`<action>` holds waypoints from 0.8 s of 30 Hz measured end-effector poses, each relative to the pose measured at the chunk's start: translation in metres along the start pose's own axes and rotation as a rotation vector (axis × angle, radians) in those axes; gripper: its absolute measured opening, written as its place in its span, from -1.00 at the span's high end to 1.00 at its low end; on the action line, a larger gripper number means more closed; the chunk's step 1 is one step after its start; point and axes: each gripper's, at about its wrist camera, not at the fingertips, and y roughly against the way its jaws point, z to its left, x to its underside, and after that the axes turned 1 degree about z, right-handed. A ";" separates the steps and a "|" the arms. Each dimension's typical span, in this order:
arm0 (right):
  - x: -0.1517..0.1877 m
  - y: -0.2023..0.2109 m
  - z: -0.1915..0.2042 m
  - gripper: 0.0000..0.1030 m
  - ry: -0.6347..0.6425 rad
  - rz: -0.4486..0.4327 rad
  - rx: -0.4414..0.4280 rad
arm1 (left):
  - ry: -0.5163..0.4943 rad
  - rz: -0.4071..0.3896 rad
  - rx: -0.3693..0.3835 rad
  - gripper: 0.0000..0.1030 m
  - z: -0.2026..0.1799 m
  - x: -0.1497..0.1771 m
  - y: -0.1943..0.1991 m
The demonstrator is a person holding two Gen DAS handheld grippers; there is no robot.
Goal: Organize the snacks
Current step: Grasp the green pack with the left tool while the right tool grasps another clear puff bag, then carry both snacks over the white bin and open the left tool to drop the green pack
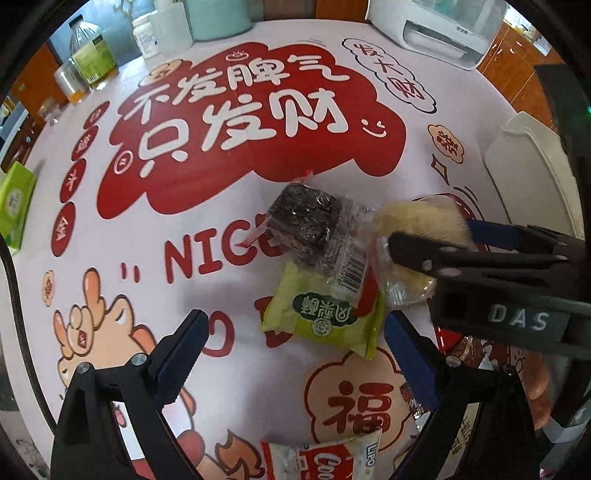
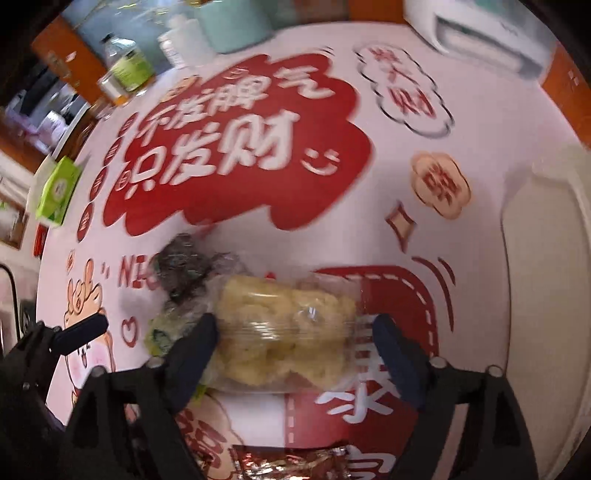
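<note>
Nearest the lens, the right gripper [image 2: 295,350] stands with its fingers apart on either side of a clear bag of yellow snacks [image 2: 284,332]; the pads appear not to press on the wrapper, so the bag probably lies loose on the table [image 2: 369,236]. The left gripper [image 1: 291,350], fingers likewise apart and holding nothing, hovers just beside a green packet [image 1: 325,317]. A dark wrapped snack [image 1: 306,221] lies partly on that packet and touches the yellow bag, so the three form one overlapping heap. A red-and-white packet [image 1: 325,458] and a foil packet [image 2: 291,461] lie at the near edge. The white tray [image 1: 532,177] on the right shows no snacks in its visible part, so the sorting seems barely begun. Open tablecloth lies between heap and tray; bottles [image 1: 92,55] and a white appliance [image 1: 443,29] line the far edge, well apart.
</note>
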 end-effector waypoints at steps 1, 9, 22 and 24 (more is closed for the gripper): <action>0.001 0.002 -0.003 -0.71 -0.003 -0.016 -0.005 | 0.001 0.004 0.003 -0.85 -0.001 -0.001 -0.002; 0.005 0.009 -0.015 -0.41 -0.051 -0.002 0.077 | 0.010 0.035 0.000 -0.85 -0.005 -0.005 -0.016; 0.024 0.017 -0.038 -0.39 -0.137 0.005 0.054 | 0.046 -0.012 -0.005 0.00 -0.011 -0.005 -0.012; 0.028 0.021 -0.039 -0.39 -0.143 0.000 0.043 | 0.073 0.005 0.013 0.01 -0.004 0.002 -0.006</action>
